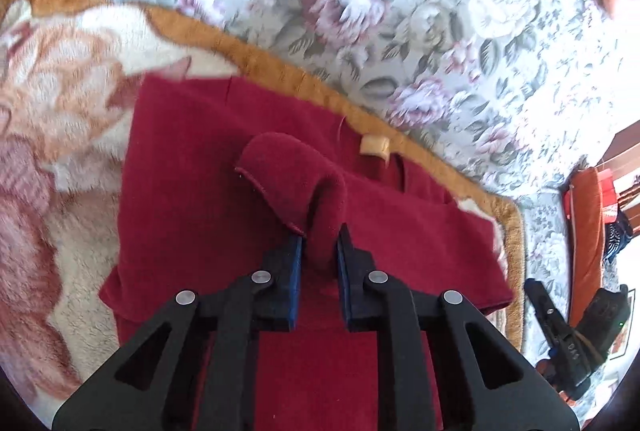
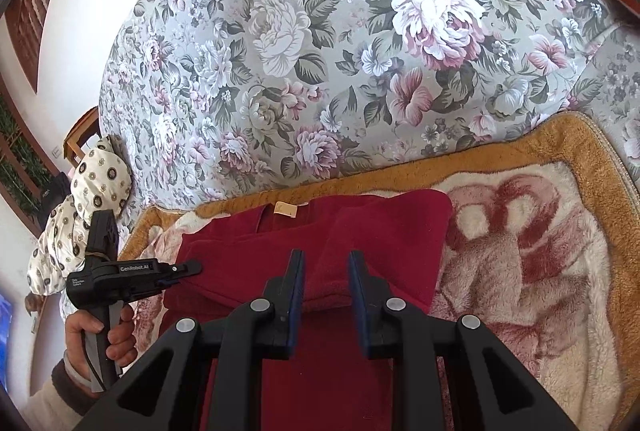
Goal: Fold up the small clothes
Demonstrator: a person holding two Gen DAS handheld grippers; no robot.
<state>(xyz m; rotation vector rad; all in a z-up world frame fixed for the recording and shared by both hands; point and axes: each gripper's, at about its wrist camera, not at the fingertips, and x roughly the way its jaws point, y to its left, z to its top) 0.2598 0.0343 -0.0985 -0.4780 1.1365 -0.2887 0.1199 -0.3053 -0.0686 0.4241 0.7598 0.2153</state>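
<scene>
Red fleece garment point(image 1: 192, 191) lies flat on a plush blanket point(image 1: 60, 111) w/ tan border, ahead of and under the left tongs point(image 1: 319, 243). Those tongs are clamped on a raised fold of the red cloth. Beige label point(image 1: 375, 148) just beyond the tips, slightly right.

Right wrist view: right tongs point(image 2: 326, 259) stand apart over the garment's near edge, prob. not gripping, hard to tell. Floral sheet point(image 2: 320, 51) beyond; person's hand point(image 2: 116, 335) far left.

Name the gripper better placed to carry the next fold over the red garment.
Left. The left gripper already pinches a raised flap of the red garment; the right gripper is open, gripping nothing.
</scene>
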